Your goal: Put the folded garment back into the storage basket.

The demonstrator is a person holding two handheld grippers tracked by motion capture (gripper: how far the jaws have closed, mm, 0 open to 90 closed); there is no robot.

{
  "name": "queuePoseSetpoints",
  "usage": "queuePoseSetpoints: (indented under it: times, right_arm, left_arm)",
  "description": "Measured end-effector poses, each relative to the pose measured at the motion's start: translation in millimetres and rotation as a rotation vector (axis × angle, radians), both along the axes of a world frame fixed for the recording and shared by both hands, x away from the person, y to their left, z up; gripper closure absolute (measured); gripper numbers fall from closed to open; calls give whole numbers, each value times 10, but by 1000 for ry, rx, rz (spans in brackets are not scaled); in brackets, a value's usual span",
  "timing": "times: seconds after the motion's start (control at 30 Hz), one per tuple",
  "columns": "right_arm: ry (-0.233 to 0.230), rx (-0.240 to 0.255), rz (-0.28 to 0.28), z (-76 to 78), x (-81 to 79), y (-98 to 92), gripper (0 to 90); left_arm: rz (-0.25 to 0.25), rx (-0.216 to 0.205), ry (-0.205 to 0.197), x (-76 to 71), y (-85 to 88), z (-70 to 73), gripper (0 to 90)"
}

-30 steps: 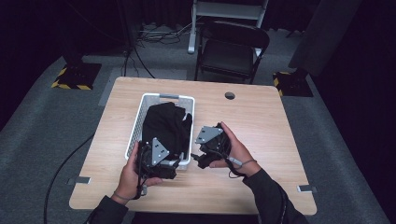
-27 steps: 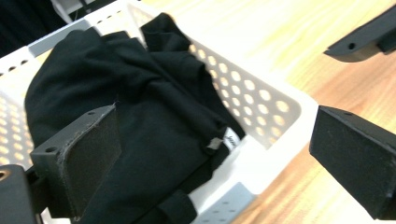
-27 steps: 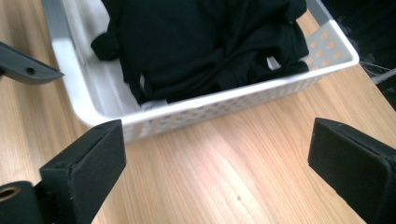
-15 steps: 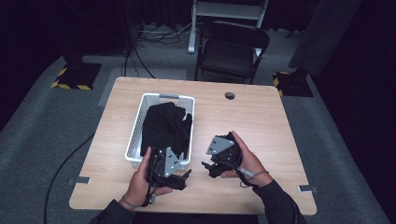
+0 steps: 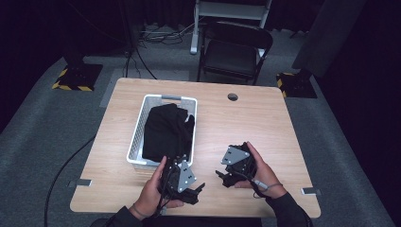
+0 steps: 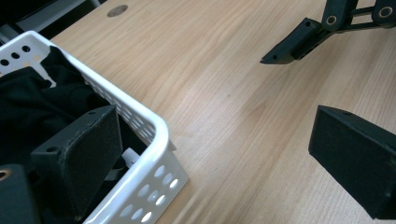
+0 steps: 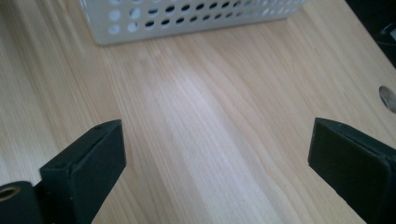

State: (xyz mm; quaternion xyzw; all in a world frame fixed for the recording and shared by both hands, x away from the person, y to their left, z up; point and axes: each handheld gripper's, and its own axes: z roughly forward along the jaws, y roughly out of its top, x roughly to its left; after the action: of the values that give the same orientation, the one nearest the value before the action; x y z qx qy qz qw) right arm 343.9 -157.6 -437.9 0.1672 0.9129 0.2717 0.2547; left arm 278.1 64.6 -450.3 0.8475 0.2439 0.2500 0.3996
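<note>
A person sat at the near edge of a light wooden table [image 5: 246, 118], holding a black two-jaw gripper in each hand. The left gripper [image 5: 196, 191] rested low by the near right corner of a white perforated laundry basket [image 5: 137, 132]. Its jaws stood wide apart and empty; in the left gripper view one jaw lay over the basket's corner and the other over bare wood. The basket sat on the left half of the table and held a heap of black clothing [image 5: 165, 130], part of it draped over the right rim. The right gripper [image 5: 222, 176] was just to the right of the left one, apart from it, jaws also spread wide with only table between them, pointing toward the basket's side wall. A round cable hole [image 5: 232, 97] marked the table's far edge. Beyond the table stood a black folding chair [image 5: 234, 52].
</note>
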Motion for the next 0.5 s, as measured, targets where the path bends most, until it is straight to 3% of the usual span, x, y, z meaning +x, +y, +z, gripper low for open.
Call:
queuePoseSetpoints:
  times: [0.23,0.33,0.5]
  right_arm:
    - [21,-6,-20,-141,-52,-173,45]
    - [34,-4,-31,-196,-60,-243,45]
    - [56,10,-52,-310,-68,-366,45]
  left_arm:
    - [-25,3,-15,-60,-105,-59,27]
    - [-47,2,-9,-87,-159,-92,27]
    - [-95,38,17,-121,-256,-181,31]
